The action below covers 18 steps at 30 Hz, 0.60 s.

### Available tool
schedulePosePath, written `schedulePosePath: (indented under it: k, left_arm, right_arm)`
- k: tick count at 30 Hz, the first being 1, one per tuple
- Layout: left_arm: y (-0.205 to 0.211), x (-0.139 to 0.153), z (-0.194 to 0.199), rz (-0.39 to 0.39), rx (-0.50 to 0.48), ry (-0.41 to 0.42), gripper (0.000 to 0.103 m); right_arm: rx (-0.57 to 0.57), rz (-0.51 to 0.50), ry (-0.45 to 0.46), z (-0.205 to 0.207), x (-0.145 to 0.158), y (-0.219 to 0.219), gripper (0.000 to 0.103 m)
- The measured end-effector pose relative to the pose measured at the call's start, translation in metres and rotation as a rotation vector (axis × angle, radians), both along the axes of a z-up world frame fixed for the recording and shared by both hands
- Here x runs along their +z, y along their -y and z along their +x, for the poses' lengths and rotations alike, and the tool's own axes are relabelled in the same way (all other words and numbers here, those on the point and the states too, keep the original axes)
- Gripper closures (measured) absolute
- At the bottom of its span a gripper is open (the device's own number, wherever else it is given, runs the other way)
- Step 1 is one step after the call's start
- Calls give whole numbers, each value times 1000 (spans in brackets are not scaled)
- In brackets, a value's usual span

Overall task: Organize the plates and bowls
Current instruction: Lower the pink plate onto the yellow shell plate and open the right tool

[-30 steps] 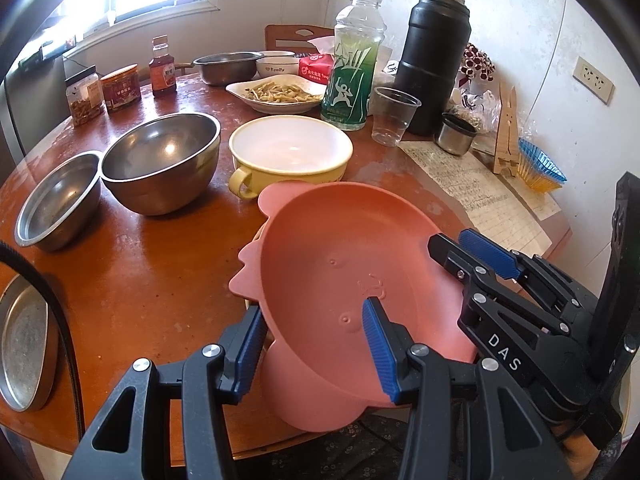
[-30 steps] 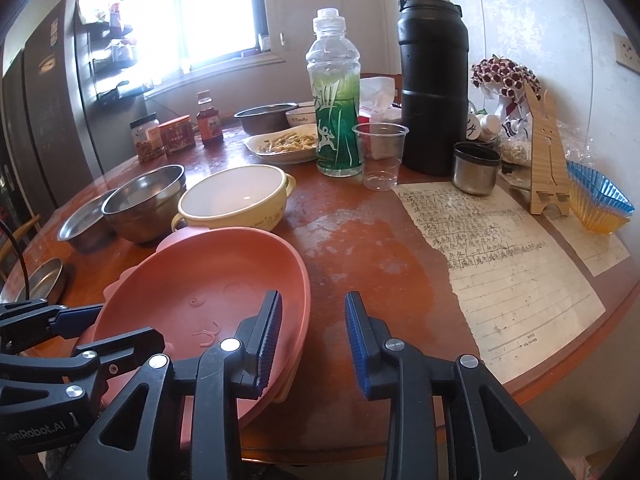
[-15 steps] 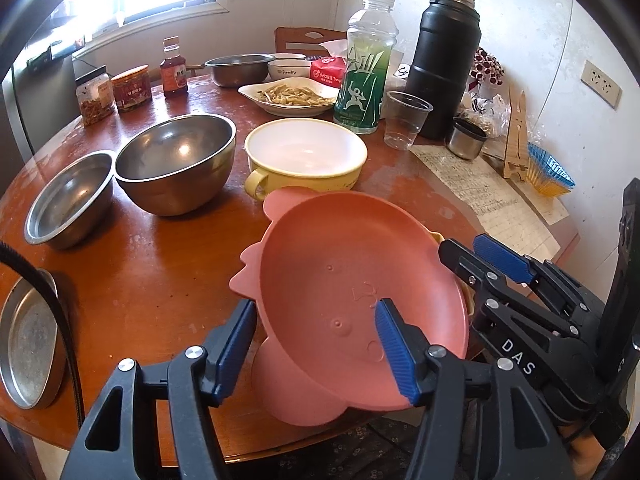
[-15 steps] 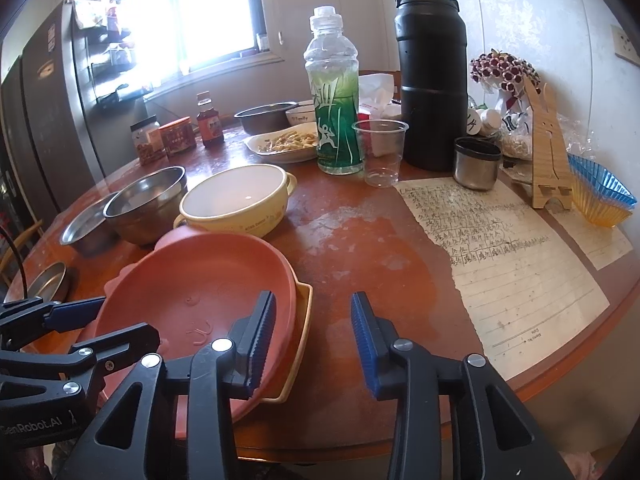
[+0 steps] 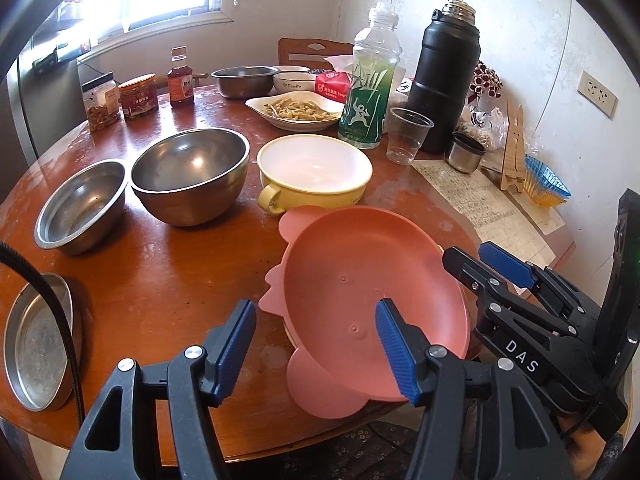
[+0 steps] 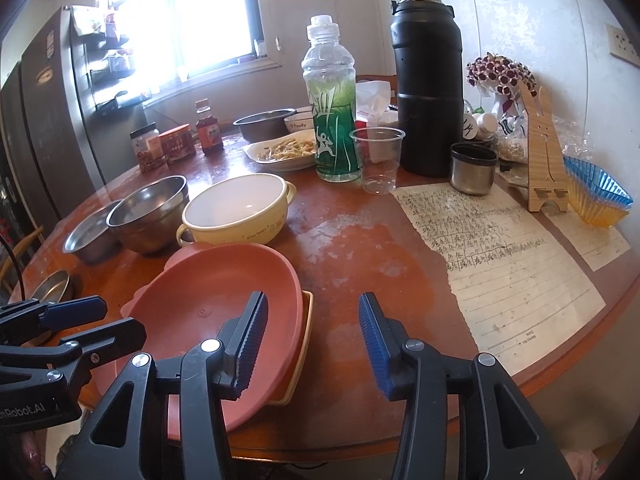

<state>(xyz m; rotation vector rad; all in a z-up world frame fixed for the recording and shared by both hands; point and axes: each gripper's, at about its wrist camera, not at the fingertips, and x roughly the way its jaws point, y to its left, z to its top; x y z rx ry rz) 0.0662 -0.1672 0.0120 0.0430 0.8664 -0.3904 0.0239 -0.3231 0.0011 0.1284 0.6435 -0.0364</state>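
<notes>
The left gripper (image 5: 316, 344) is standing released, its pads straddling the near-left rim of the pink plate (image 5: 360, 280) without pressing; the right gripper (image 6: 312, 344) is opening, one pad over the plate's right rim, nothing clamped. The plate is resting tilted on a cream tray (image 6: 306, 344), overhanging the round table's (image 5: 160, 272) near edge. It is probably light, stiff, smooth plastic; the rim offers the best hold. The yellow bowl (image 5: 316, 176) is crowding just behind; bare wood is lying open to the plate's left.

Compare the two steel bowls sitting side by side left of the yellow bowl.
The larger steel bowl is deep and rounded; the smaller steel bowl is shallower, with a flat rim. The larger stands next to the yellow bowl; the smaller sits farther out toward the table's edge. Both are empty, upright, shiny metal.
</notes>
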Motion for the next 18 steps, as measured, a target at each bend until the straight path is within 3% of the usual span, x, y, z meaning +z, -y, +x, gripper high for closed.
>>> schedulePosePath:
  k: [18]
  left_arm:
    - [-16,20,-15,-4,32,73,37]
  right_arm:
    - [-1,-29,42,-10,17,-12,35]
